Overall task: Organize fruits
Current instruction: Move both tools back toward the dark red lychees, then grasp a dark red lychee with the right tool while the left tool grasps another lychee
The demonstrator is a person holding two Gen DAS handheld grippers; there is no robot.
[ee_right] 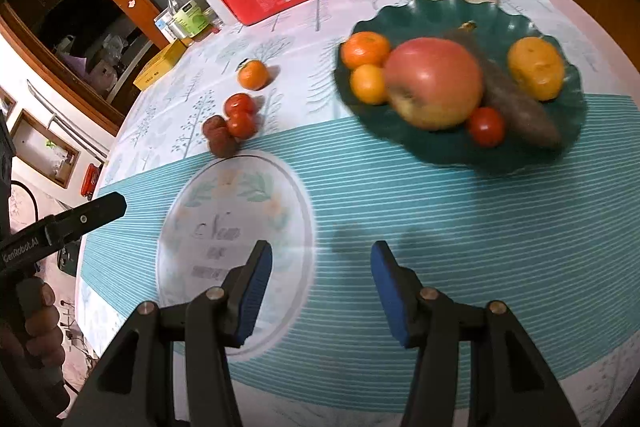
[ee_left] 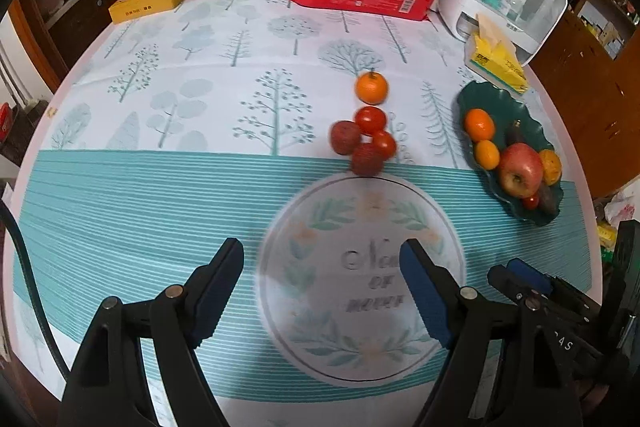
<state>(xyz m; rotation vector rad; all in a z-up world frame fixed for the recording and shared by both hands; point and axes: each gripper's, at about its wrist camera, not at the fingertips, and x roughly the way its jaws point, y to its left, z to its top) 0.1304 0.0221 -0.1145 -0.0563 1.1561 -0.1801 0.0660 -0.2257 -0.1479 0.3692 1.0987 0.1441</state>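
Nearest to me, both tools hang over the striped cloth with nothing between the pads: my left gripper (ee_left: pixel 322 283) stands wide apart, my right gripper (ee_right: pixel 320 285) is parted less. Farther out, left of centre, five loose fruits remain: two tomatoes (ee_left: pixel 371 119), two dark red fruits (ee_left: pixel 345 137) and, beyond them, a mandarin (ee_left: pixel 372 87). To the right, the green plate (ee_right: pixel 424 19) already carries an apple (ee_right: pixel 434 83) and other pieces. I judge this a reach step; next, I centre the left pads on one loose fruit without nudging its touching neighbours.
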